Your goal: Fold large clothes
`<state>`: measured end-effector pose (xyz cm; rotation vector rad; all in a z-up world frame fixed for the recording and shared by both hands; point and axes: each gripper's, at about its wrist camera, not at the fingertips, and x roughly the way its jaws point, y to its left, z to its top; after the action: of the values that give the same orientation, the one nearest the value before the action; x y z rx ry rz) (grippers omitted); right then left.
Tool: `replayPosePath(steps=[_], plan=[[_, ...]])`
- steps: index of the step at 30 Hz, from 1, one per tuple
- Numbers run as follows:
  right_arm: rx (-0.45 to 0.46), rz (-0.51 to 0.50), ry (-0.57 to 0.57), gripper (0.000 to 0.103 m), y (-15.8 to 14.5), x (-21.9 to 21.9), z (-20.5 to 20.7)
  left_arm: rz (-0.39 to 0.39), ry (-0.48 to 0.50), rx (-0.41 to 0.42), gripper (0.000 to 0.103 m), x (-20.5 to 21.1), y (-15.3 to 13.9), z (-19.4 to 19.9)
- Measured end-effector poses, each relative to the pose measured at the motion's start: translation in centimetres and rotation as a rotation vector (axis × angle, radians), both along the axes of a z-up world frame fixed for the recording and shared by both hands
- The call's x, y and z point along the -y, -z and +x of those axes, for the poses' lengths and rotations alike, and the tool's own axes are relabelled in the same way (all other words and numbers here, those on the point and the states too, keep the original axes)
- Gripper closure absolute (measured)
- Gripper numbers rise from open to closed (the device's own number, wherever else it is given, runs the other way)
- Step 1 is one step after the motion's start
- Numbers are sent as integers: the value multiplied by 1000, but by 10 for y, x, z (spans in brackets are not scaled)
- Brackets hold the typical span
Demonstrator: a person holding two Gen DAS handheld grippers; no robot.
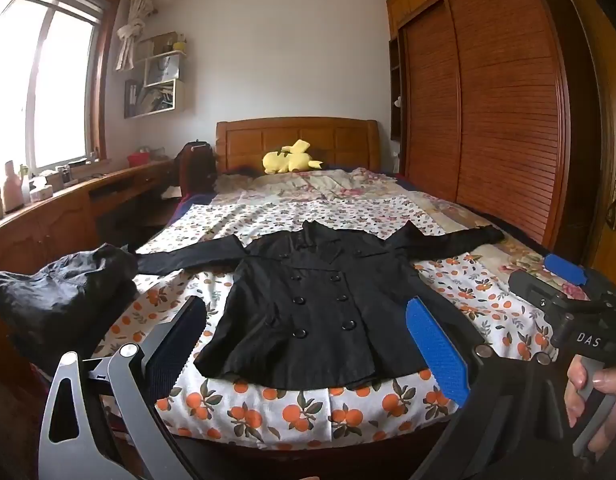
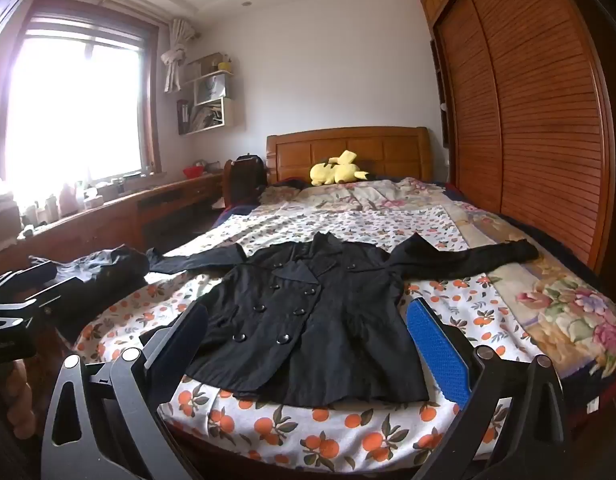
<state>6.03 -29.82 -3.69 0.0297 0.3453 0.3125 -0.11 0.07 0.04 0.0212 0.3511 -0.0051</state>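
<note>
— So where does the coat (image 1: 312, 304) lie from the tools?

— Straight ahead, at twelve o'clock from both. It lies flat on the bed (image 1: 291, 416), front up, hem toward us at six, collar away at twelve, so its long axis runs six to twelve. The sleeves stretch out sideways toward nine and three.

— Which gripper is nearer to which sleeve?

— In the left wrist view the left gripper (image 1: 308, 348) frames the hem, slightly toward the nine o'clock side; the sleeve reaching to nine looks like its job. The right gripper (image 2: 312, 352) sits nearer the three o'clock half, so I'd judge the other sleeve is its own.

— Are they holding anything?

— No. Both stand wide, nothing between the fingers, well short of touching the cloth.

— How does the coat look?

— Black, double-breasted, two rows of dark buttons, broad lapels, buttoned shut and fairly smooth. A crumpled dark garment (image 1: 63, 300) lies at nine o'clock off its left sleeve, touching or nearly so; I can't tell which.
</note>
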Motion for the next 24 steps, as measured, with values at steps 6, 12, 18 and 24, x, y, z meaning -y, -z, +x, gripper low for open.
replayPosePath(steps=[6,12,18,24], plan=[[12,7,-1,7,-1,0,0,-1,-1,-5,2,-1,1,1],[18,13,1,7,-1,2,-2,2,-2,-4,2,-1,1,1],[18,14,1,7,-1,1,-1,4,-2,-6,2,0,3,0],[17,13,1,7,1,0,1,5,4,-2,2,1,7,3]])
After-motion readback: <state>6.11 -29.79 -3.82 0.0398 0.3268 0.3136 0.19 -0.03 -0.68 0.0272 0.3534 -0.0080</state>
